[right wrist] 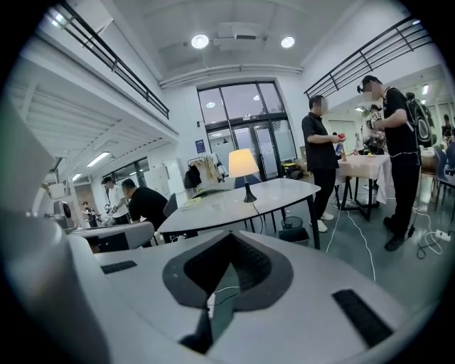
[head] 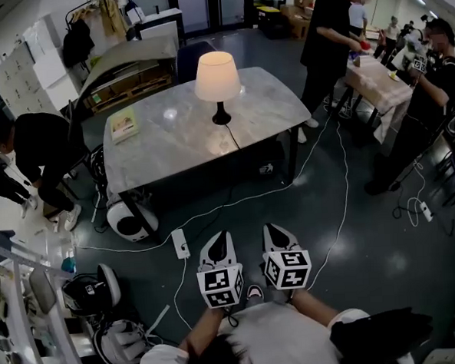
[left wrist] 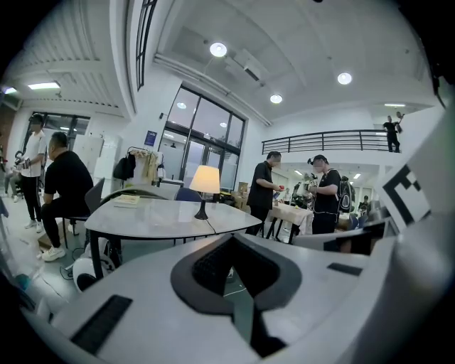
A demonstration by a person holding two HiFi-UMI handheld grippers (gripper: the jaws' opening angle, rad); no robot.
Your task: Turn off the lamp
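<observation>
— Lamp (head: 216, 76) first: where does it stand?
— On the grey marbled table (head: 164, 143), toward its far side. It is upright on a dark base, and its cream shade glows, so it is lit.
— Anything else on that top?
— A book (head: 122, 124) lies flat near the left end, well apart from the lamp. A thin dark cord (head: 235, 135) runs from the lamp's base across the top to the near edge.
— And the grippers?
— Both sit low in the head view, side by side over the dark floor and well short of the table. The left gripper (head: 222, 238) has its jaws closed together with nothing between them. Its own view shows the tips meeting, with the lamp far beyond. The right gripper (head: 271, 228) reads the same: jaws together, empty, pointed toward the table.
— What lies on the floor in between?
— A white power strip (head: 180, 242) lies just left of the left gripper. A white cable (head: 236, 198) trails across the floor near the table's legs. A rounded white device (head: 126, 220) sits by the left table leg, perhaps some appliance; the view is too small to say.
— People?
— A standing person (head: 328, 33) in black is beyond the table's right end, at a cloth-covered table (head: 379, 83). A crouching person (head: 44, 142), also in black, bends low at the left.
</observation>
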